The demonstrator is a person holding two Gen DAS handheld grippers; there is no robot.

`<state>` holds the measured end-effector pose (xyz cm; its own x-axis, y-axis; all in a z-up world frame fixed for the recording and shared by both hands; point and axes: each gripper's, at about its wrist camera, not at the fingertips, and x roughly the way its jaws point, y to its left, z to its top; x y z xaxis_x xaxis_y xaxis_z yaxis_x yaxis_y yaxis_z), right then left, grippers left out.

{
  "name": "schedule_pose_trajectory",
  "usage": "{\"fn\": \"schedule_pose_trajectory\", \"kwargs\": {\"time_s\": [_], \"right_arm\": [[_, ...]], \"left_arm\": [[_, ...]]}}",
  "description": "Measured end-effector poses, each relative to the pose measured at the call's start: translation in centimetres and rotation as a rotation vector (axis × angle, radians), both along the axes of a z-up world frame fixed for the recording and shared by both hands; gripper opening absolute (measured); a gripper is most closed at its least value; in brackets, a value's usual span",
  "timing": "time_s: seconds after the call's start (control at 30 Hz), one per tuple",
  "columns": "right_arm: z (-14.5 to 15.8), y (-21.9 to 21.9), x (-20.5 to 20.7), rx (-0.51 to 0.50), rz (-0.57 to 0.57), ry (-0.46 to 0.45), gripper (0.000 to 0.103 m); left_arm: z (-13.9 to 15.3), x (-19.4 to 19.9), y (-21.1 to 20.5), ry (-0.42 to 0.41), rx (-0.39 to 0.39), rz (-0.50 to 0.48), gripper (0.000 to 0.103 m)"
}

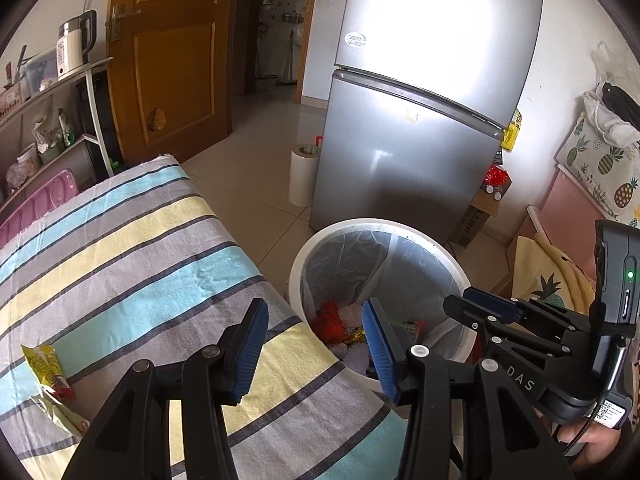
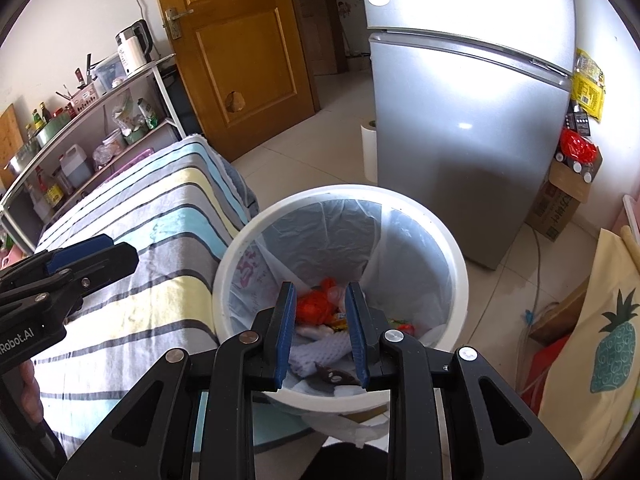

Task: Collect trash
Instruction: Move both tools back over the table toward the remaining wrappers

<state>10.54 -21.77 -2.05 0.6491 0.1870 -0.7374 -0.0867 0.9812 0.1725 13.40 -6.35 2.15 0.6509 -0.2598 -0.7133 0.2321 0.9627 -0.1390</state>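
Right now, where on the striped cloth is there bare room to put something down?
The striped cloth is bare across its middle and far end, toward the wooden door. Its near left corner is crowded with yellow wrappers. The edge beside the white bin is clear too.

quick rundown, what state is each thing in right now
left gripper: open, nothing between the pads
right gripper: open, empty, over the bin
trash bin: lined with a bag, trash at the bottom
yellow wrapper: lying on the striped cloth, not picked up
fridge: both doors shut
wooden door: open
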Motion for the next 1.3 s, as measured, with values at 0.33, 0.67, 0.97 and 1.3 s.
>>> {"fn": "schedule_pose_trajectory", "kwargs": {"time_s": [0.33, 0.67, 0.97, 1.3], "right_arm": [[1.3, 2.9, -0.7, 0.01, 0.044, -0.037, 0.026], [2.1, 6.8, -1.1, 0.01, 0.12, -0.057, 0.026], [2.2, 11.0, -1.2, 0.021, 0.207, -0.067, 0.026], [2.0, 15.9, -1.5, 0.021, 0.315, -0.068, 0.028]], "left_arm": [[1.1, -2.4, 3.9, -0.054, 0.039, 0.081, 0.049], [1.4, -4.5, 8.4, -0.067, 0.028, 0.167, 0.049], [1.4, -6.3, 12.9, -0.066, 0.028, 0.251, 0.049], [1.0, -8.2, 17.5, -0.059, 0.019, 0.338, 0.049]]}}
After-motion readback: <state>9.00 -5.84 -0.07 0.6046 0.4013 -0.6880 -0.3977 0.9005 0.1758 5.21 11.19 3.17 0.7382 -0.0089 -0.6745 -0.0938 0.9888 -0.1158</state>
